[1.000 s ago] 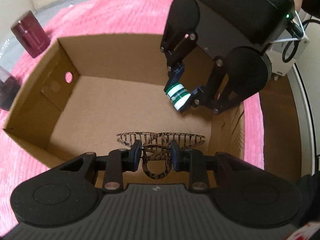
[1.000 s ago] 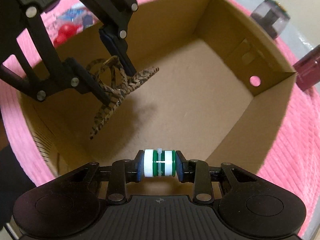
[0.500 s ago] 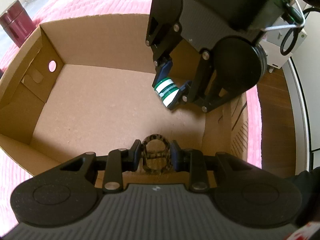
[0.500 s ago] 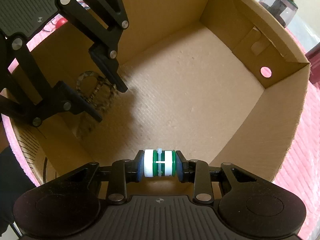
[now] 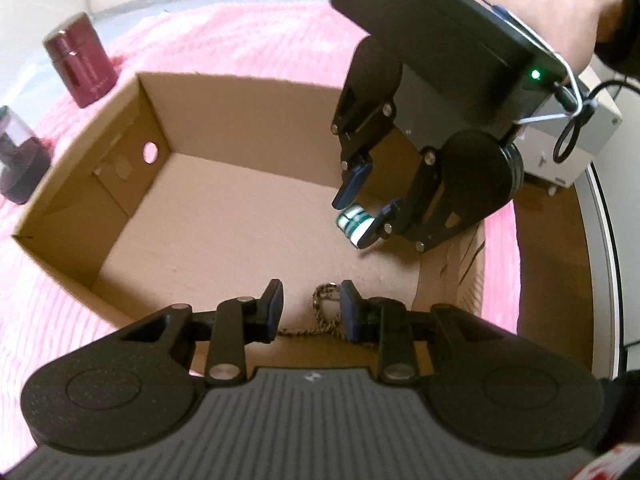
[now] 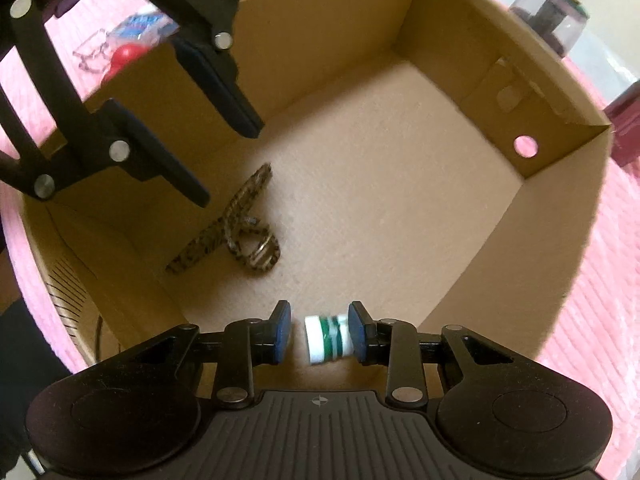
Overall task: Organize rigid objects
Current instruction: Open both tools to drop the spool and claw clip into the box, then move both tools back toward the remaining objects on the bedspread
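**Both claws apart over the cardboard box**

The left claw [image 5: 311, 307] hung over the near edge of the open cardboard box [image 5: 240, 92], its blue-padded jaws spread wide and holding nothing. On the box floor just beyond and between them lay the tortoiseshell hair clip [image 5: 325, 314], partly hidden by the jaws. From the right wrist camera the same hair clip [image 6: 236, 226] lay flat near the left-hand corner of the box [image 6: 560, 208], with the left claw [image 6: 224, 152] above it and clear of it.

The right claw [image 6: 320, 334] also stood apart inside the box. The small green-and-white spool [image 6: 329, 338] sat in the gap, close against the right-side pad and well off the left one; whether it touched that pad or the box floor could not be told. In the left wrist view the spool [image 5: 354, 226] showed low between the right claw's [image 5: 362, 210] open jaws, near the far right wall.

The box stood on a pink ribbed cloth [image 5: 224, 40]. Beside the box on that cloth stood a dark red jar [image 5: 80, 64] and a clear-topped container [image 5: 18, 160]. A red ball [image 6: 124, 56] and a blue-and-white packet [image 6: 146, 28] lay outside the box's other side.
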Demonstrator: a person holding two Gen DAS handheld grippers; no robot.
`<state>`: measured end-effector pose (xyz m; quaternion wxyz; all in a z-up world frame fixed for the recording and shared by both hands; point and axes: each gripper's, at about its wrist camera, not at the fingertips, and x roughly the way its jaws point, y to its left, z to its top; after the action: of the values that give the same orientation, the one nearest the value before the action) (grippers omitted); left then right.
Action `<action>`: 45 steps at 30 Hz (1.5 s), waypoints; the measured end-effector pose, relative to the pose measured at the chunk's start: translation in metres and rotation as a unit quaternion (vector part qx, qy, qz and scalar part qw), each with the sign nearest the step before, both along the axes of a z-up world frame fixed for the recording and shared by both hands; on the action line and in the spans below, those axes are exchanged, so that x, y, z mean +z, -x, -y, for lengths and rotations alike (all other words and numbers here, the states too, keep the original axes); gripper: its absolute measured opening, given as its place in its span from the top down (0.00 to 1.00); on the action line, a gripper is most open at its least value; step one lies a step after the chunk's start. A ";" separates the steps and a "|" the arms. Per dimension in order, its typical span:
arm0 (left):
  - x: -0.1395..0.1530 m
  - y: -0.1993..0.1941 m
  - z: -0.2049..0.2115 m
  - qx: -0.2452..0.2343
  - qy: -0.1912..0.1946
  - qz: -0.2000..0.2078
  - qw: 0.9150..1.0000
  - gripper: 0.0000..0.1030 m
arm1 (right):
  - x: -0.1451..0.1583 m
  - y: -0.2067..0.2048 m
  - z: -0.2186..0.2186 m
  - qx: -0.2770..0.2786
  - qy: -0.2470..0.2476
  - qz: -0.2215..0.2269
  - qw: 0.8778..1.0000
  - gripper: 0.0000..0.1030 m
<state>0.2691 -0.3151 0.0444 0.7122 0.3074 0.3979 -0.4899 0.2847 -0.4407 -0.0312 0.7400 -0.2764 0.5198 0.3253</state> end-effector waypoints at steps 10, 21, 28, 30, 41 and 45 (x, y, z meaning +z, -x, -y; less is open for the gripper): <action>0.061 0.030 -0.056 0.086 0.118 0.048 0.988 0.75 | 0.089 0.039 0.013 -0.124 -0.133 0.139 0.974 0.72; 0.074 0.111 -0.153 0.229 0.214 0.095 0.945 0.58 | 0.134 0.134 -0.032 -0.207 -0.297 0.233 0.903 0.56; 0.057 0.160 -0.222 0.322 0.234 0.120 0.910 0.39 | 0.123 0.185 -0.069 -0.237 -0.358 0.242 0.870 0.39; 0.052 0.169 -0.239 0.345 0.238 0.124 0.899 0.36 | 0.113 0.194 -0.082 -0.241 -0.362 0.238 0.868 0.39; 0.018 0.208 -0.303 0.423 0.209 0.148 0.869 0.25 | 0.059 0.220 -0.142 -0.263 -0.342 0.218 0.875 0.38; 0.000 0.216 -0.318 0.442 0.188 0.145 0.865 0.24 | 0.046 0.223 -0.157 -0.255 -0.325 0.214 0.885 0.38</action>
<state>0.0531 0.0029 0.0446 0.9483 0.0269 0.2843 -0.1387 0.0617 -0.2834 0.0148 0.9389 0.0588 0.2670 0.2089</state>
